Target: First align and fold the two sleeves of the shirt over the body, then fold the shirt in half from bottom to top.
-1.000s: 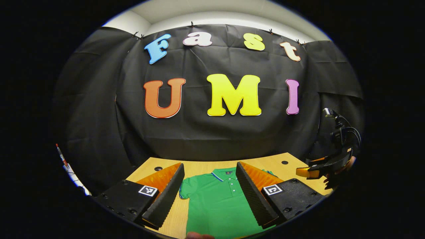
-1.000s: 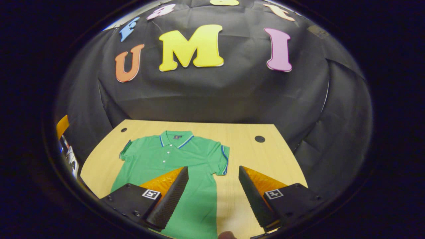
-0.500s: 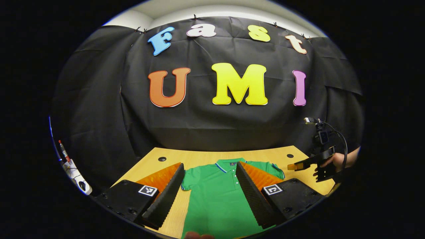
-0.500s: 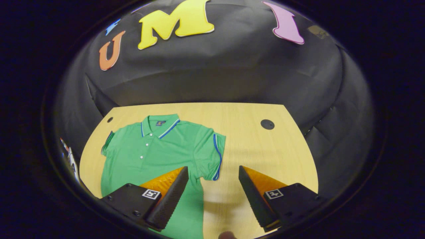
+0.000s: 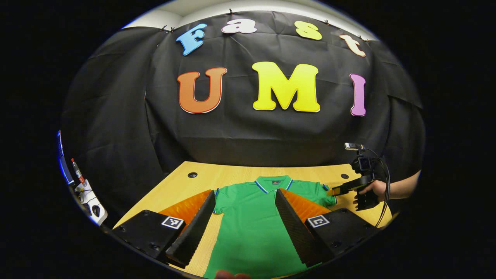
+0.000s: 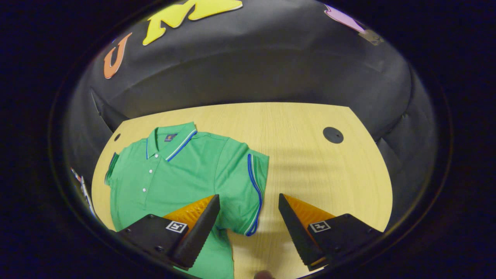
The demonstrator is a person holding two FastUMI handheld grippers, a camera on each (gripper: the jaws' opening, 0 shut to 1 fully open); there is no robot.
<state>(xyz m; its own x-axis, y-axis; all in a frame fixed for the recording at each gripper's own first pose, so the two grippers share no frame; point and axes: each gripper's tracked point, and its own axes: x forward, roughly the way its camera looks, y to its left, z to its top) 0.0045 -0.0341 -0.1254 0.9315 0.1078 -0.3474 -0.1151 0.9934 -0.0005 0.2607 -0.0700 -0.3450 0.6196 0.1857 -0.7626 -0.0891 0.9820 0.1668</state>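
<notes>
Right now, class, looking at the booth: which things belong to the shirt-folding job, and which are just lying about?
Belong to the job:
- green polo shirt, flat and unfolded
- its sleeve between the right tongs, open
- left tongs, open, over the shirt body
- wooden table

Just lying about:
- round black cap in the tabletop
- white clutter beyond the table's edge

Black cloth wall, pale wooden table with round cable holes
</notes>
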